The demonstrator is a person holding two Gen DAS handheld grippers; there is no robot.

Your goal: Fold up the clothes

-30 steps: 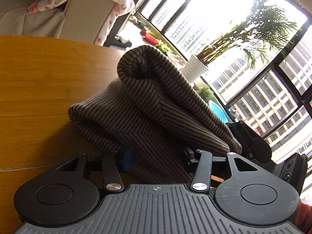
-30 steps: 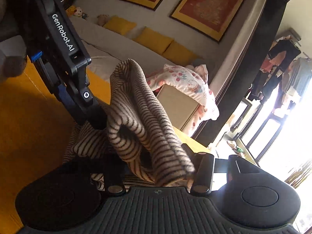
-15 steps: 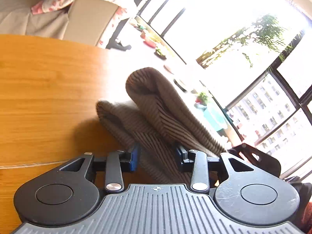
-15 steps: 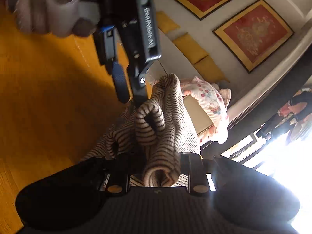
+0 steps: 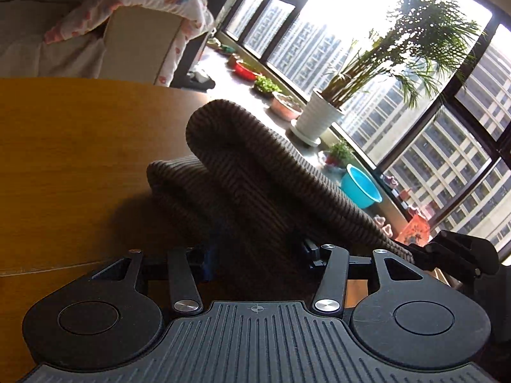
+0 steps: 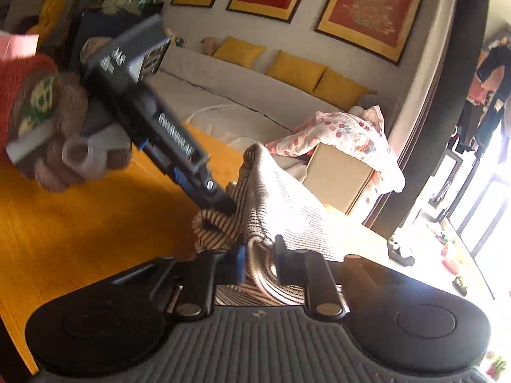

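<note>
Sweater [image 6: 281, 210] now pinched by closing right jaws; left jaws widen, spread around it.

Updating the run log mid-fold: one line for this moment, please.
stage: folding | striped sweater: bunched on wooden table | left gripper: opening, sweater between | right gripper: closing on sweater fold

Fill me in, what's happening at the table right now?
A person is folding a striped knit garment on a wooden table, with a handheld tool in each hand. The right tool is closing on a bunched fold of the fabric. The left tool has the garment between its jaws, but they are opening. The garment is still bunched up, not folded flat.
</note>
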